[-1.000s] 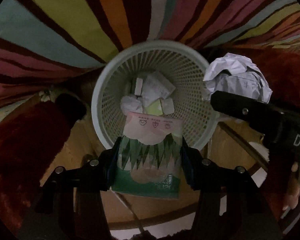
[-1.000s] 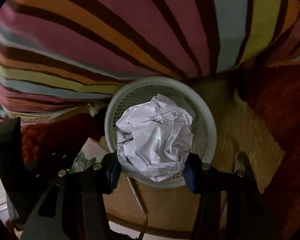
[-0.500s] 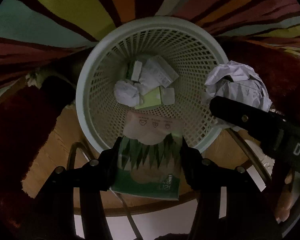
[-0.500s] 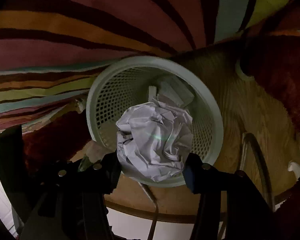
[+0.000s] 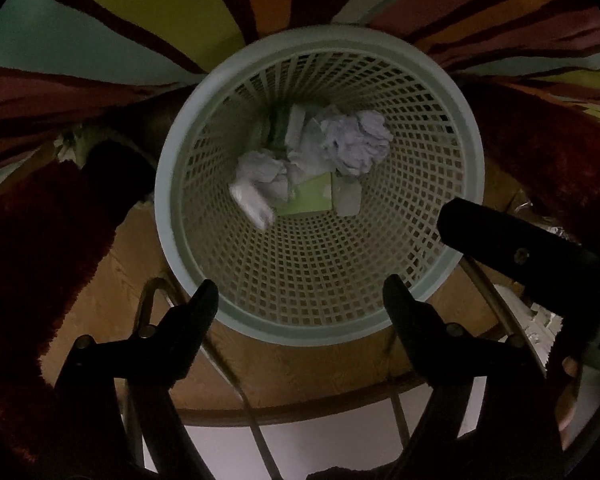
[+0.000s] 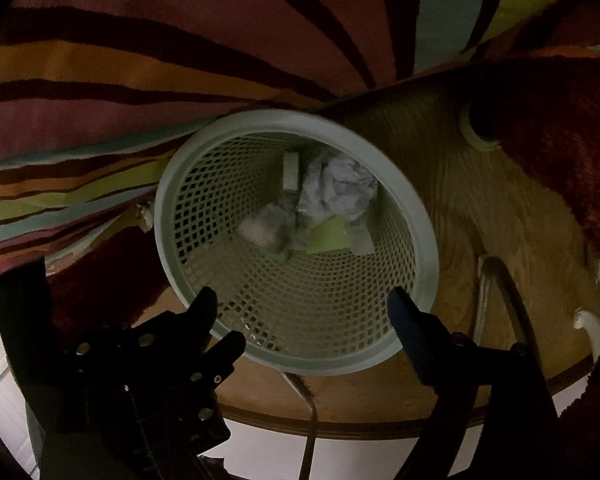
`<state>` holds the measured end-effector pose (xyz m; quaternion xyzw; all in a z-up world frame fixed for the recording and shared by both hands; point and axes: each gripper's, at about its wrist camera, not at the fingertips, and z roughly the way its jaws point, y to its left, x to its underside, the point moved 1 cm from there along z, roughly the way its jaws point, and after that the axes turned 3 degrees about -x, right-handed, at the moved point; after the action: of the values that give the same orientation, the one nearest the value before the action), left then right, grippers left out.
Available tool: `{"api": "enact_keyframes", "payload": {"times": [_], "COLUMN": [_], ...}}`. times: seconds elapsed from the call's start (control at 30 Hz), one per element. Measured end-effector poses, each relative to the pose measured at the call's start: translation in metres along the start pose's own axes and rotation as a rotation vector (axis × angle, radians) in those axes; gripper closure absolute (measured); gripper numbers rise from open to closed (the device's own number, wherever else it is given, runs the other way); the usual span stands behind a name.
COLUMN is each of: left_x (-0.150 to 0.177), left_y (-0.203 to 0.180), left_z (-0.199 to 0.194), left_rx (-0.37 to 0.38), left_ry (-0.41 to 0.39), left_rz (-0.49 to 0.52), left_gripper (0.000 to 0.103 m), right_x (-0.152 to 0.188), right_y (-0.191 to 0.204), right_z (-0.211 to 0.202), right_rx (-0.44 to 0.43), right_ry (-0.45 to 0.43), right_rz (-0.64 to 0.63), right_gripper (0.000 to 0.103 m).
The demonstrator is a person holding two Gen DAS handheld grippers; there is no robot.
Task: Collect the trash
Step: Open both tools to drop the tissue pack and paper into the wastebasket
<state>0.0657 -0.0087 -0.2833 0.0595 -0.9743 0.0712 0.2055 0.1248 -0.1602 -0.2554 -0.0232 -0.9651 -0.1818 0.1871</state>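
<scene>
A pale green mesh waste basket (image 5: 172, 216) (image 6: 420, 240) stands below both grippers. At its bottom lie a crumpled white paper ball (image 5: 360, 144) (image 6: 340, 192), another white wad (image 5: 260, 184), a yellow-green slip (image 5: 312, 200) (image 6: 328, 236) and small white pieces. My left gripper (image 5: 300, 296) is open and empty over the basket's near rim. My right gripper (image 6: 304, 304) is open and empty above the same rim; its black body shows in the left wrist view (image 5: 516, 248). The green and pink packet is not in sight.
A striped multicolour cloth (image 5: 140, 32) (image 6: 180, 60) lies behind the basket. Dark red fluffy fabric (image 5: 28, 240) (image 6: 560, 140) flanks it on both sides. A round wooden surface (image 6: 480, 208) with metal wire legs (image 6: 500, 280) sits beneath, white floor (image 5: 320, 440) below.
Both grippers opened. The crumpled paper ball dropped from the right gripper into the basket. The green and pink packet left the left gripper. Both cameras moved closer over the basket.
</scene>
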Motion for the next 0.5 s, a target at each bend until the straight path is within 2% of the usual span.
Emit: {"api": "enact_keyframes", "payload": {"times": [0.37,0.5], "left_x": [0.009,0.019], "left_y": [-0.004,-0.008], "left_z": [-0.026,-0.045], "left_rx": [-0.024,-0.041], "left_ry": [-0.101,-0.174], "left_rz": [-0.002,0.012], "left_gripper": [0.021,0.021], "right_x": [0.004,0.01], "right_y": [0.0,0.005], "right_z": [-0.01,-0.024], "right_rx": [-0.015,-0.027], "right_ry": [-0.052,-0.1], "right_rz": [0.004,-0.027], "right_gripper": [0.019,0.019]}}
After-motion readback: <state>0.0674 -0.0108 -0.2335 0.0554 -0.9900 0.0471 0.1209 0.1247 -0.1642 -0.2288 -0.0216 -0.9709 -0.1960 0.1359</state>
